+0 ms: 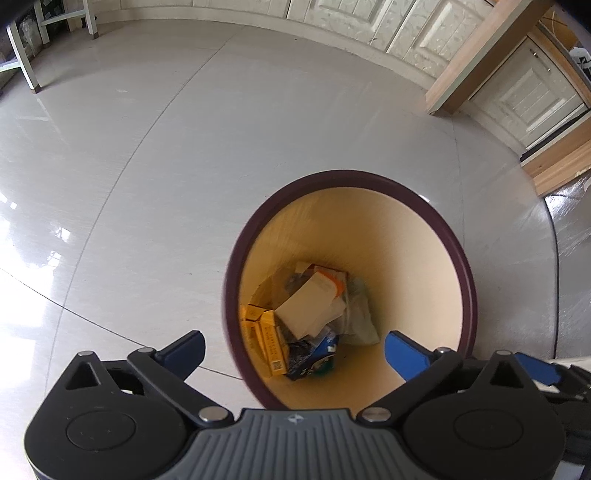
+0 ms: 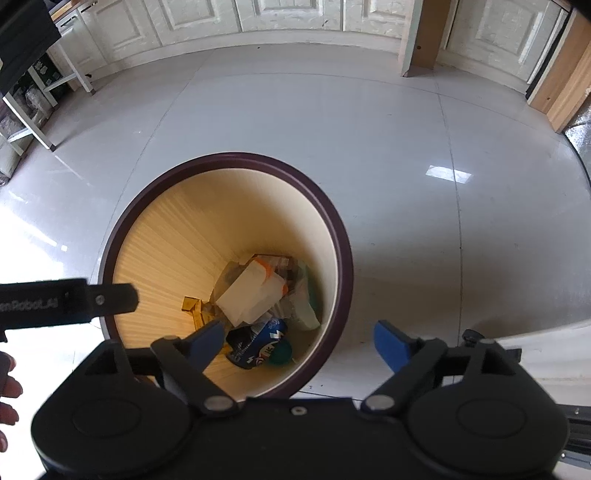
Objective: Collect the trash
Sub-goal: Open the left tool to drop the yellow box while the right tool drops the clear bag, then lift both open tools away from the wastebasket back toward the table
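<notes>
A round bin with a dark purple rim and cream inside stands on the floor. At its bottom lies trash: a white carton with orange marks, yellow boxes, a dark blue packet and a pale plastic bag. My left gripper hangs over the bin's near-left rim, open, with nothing between its blue fingers. My right gripper hovers over the bin's near-right rim, open and empty too.
Glossy grey floor tiles surround the bin. White panelled doors and wooden frames line the far wall. A white table leg stands far left. The left gripper's black body and a hand show at the right view's left edge.
</notes>
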